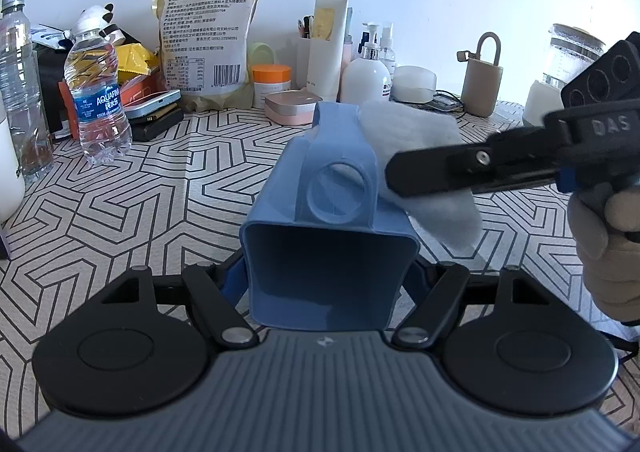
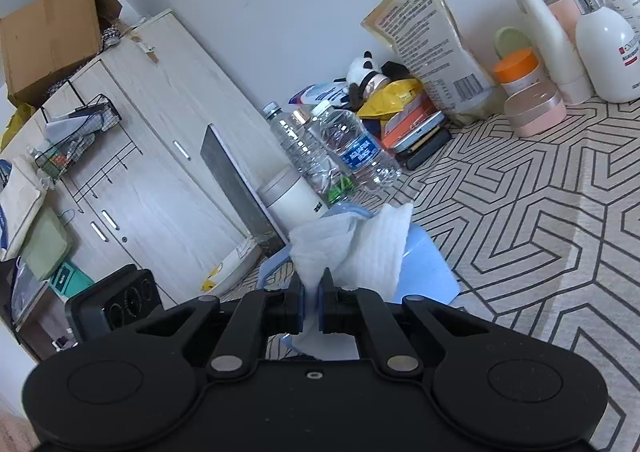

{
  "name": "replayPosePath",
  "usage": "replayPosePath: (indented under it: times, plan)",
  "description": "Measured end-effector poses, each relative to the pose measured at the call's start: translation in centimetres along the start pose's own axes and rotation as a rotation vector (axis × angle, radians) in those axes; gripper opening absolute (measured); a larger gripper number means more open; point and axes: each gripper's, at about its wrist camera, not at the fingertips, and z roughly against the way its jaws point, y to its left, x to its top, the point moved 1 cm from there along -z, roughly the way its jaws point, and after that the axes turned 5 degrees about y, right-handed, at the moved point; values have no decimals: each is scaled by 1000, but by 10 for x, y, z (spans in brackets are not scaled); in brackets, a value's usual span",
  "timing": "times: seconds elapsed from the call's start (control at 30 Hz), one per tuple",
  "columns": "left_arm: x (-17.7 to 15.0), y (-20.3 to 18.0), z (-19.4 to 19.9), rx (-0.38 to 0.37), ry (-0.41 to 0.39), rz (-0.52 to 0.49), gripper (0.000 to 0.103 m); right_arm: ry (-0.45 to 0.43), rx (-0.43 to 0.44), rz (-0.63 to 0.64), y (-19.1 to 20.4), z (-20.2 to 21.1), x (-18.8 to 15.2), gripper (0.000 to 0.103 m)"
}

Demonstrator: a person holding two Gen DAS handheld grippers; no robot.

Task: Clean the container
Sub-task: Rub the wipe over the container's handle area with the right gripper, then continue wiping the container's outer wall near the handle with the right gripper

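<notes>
The left gripper (image 1: 324, 272) has its jaws spread wide and clamped on the sides of a light-blue plastic container (image 1: 320, 220), a square-mouthed tub with a round-holed handle, held tipped with its opening toward the camera above the desk (image 1: 168, 188) covered in a black-lined geometric cloth. The right gripper (image 2: 311, 304) has its jaws nearly together, pinching a folded white paper wipe (image 2: 360, 248). In the left wrist view that wipe (image 1: 424, 156) lies against the container's outer right side near the handle, with the right gripper (image 1: 400, 172) reaching in from the right. A clear Aquafina water bottle (image 1: 98, 92) stands well apart at the left.
</notes>
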Motion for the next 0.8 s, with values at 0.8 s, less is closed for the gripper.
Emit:
replayPosePath:
  times: [0.8]
  plan:
    - [1, -1, -3, 9, 1, -9, 74, 20, -1, 85, 13, -7, -2, 2]
